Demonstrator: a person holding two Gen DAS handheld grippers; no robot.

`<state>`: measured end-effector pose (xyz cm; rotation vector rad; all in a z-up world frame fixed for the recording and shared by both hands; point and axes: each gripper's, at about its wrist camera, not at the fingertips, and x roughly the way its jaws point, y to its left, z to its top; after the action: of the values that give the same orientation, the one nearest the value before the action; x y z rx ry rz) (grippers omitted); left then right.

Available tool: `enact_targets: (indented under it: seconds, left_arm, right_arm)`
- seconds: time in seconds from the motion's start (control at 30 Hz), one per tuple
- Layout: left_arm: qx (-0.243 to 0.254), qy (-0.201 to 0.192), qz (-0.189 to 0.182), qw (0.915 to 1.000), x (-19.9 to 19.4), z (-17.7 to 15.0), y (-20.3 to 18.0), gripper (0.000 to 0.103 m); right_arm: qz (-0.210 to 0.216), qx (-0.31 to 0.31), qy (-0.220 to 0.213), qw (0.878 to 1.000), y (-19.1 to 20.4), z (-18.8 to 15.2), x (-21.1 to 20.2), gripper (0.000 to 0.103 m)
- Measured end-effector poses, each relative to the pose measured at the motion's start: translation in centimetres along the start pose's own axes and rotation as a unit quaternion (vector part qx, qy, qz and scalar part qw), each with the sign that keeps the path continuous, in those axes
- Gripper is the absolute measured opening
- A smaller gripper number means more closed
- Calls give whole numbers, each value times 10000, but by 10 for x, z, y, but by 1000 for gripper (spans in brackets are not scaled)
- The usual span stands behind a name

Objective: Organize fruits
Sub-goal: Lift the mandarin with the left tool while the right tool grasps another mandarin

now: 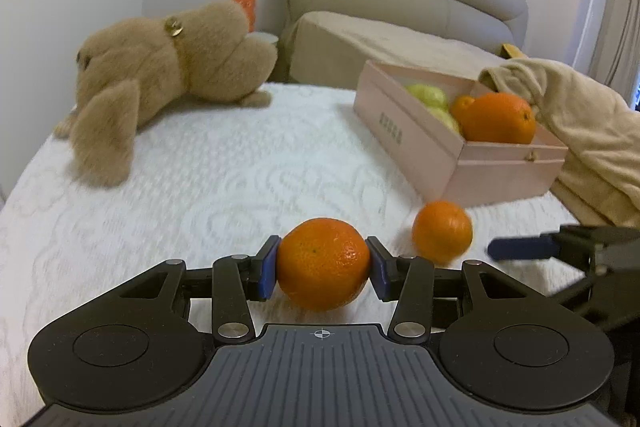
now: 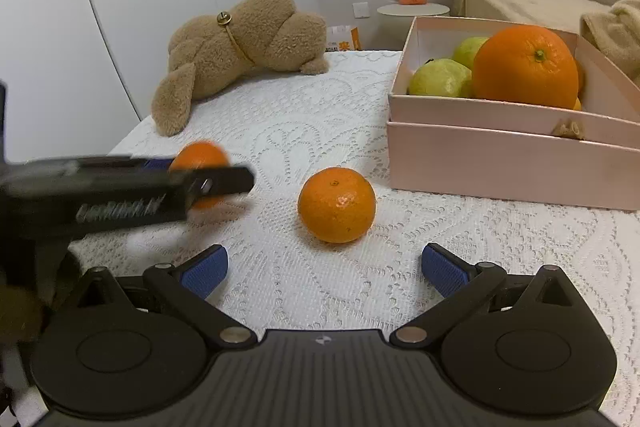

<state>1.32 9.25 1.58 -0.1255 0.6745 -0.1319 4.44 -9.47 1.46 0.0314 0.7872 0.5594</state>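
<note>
one mandarin pinched, one waiting on the bed

left wrist view: the left tool (image 1: 323, 265) pinches a dimpled, glossy mandarin (image 1: 323, 263) at lower centre, likely bound for the pink box (image 1: 416, 147) at right.

right wrist view: the right tool (image 2: 324, 269) stands spread, empty, just short of the loose mandarin (image 2: 337, 204) at centre, on the lace cover.

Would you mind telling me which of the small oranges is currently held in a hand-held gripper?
The mandarin clamped between the left hand-held gripper pads; the other mandarin lies free on the lace cloth, ahead of the open right hand-held gripper.
</note>
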Motion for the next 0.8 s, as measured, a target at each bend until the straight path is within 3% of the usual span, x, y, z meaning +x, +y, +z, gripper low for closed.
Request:
enact_targets:
  seconds: [0.33, 0.57, 0.8]
  left_arm:
    - [-373, -129, -125, 9991, -4, -9, 13, 51]
    - [-538, -142, -151, 9983, -8, -11, 16, 50]
    - [-379, -177, -22, 9991, -8, -12, 11, 51]
  right_arm:
    - [-112, -14, -41, 9999, 2, -1, 0, 103]
    - [-877, 13, -58, 9961, -1, -4, -6, 95]
    - [-1178, 56, -70, 9930, -18, -11, -21, 95]
